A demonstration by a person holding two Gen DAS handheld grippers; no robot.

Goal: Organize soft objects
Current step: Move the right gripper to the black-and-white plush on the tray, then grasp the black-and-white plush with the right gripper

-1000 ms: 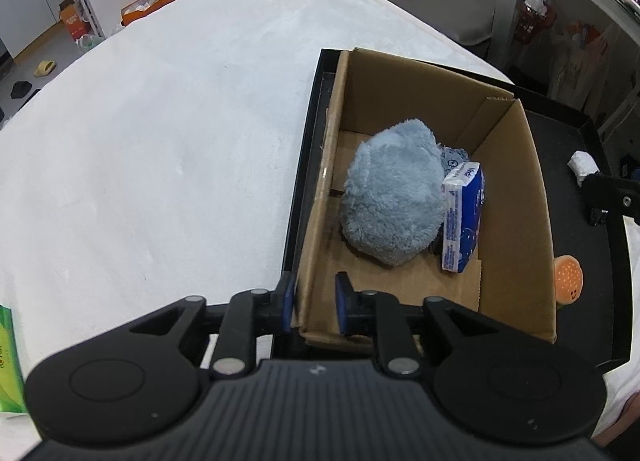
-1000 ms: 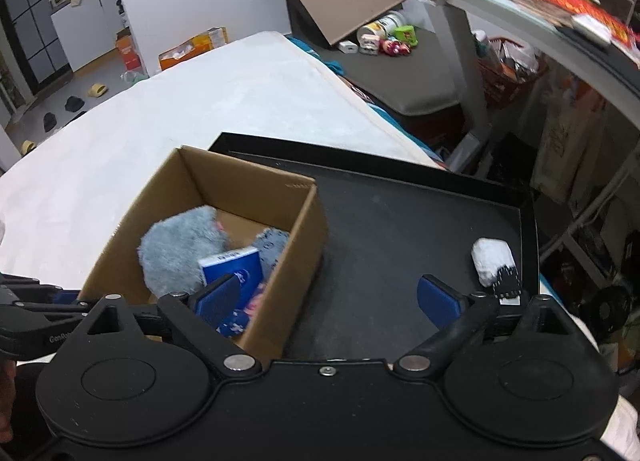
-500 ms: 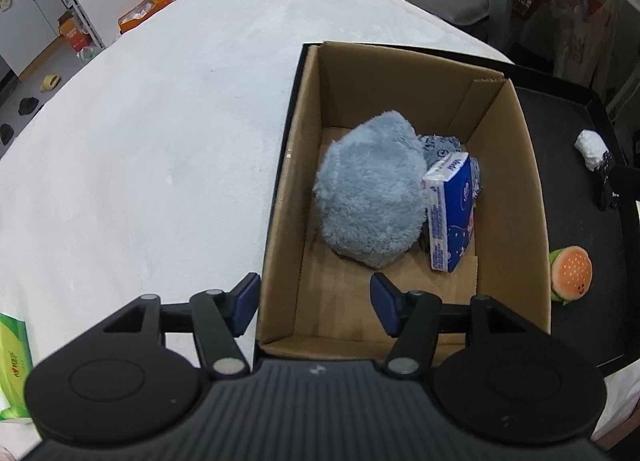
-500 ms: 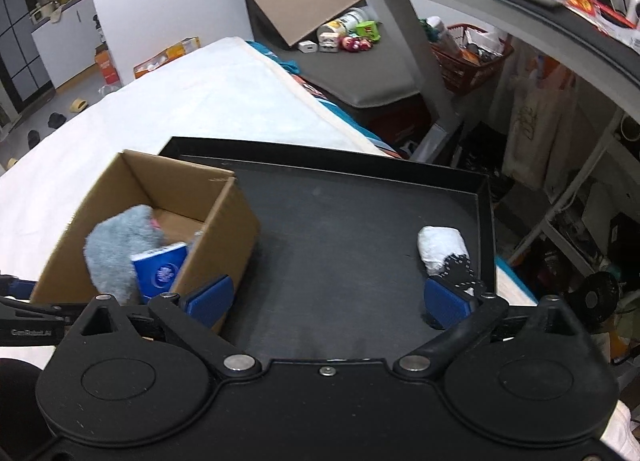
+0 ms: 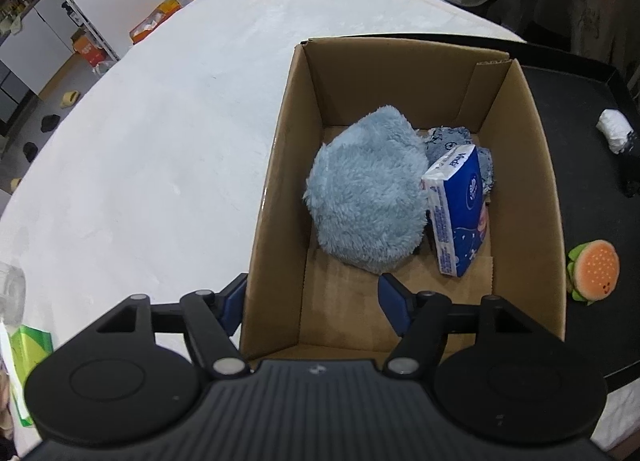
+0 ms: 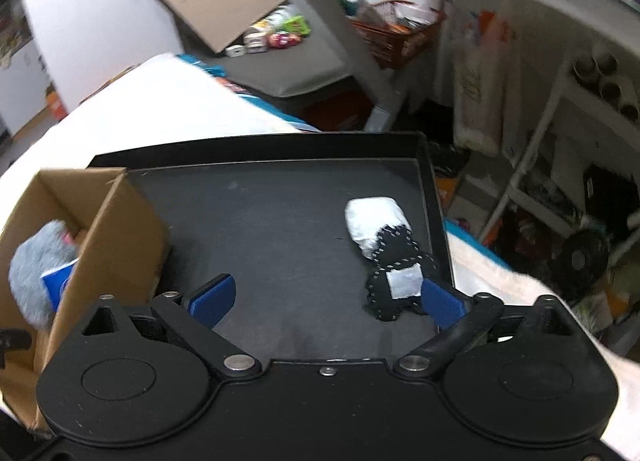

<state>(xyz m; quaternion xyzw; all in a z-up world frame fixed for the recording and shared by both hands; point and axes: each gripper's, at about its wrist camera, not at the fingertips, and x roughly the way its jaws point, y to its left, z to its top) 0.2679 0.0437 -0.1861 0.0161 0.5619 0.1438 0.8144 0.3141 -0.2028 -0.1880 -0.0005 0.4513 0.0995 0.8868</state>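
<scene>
Black-and-white fabric marks your target: the black stitched soft toy with a white patch (image 6: 394,287) lies on the black tray (image 6: 280,221), touching the white rolled sock-like bundle (image 6: 372,219) at its far end, both near the tray's right rim. Your right gripper (image 6: 326,297) is spread wide with nothing between its blue pads; the right pad sits just beside the toy's near edge, so the toy is off-centre in the gap. You would do well to shift the gripper to your right until the toy lies midway between the pads, then lower and close on its thick middle rather than a limp corner. Judge whether toy and bundle are one piece before lifting; the pictures do not settle it.

The open brown cardboard box (image 5: 404,73) stands on the tray's left part. It holds a fluffy pale-blue plush ball (image 5: 366,197), a blue-and-white tissue pack (image 5: 458,213) leaning against it, and a grey-blue cloth (image 5: 452,137) behind. Free floor shows along the box's right wall and near end; aim your drop there.

Your left gripper (image 5: 314,299) is also open and empty, straddling the box's near left wall, one pad outside, one inside. An orange-and-green burger plush (image 5: 594,271) waits on the tray, right of the box.
</scene>
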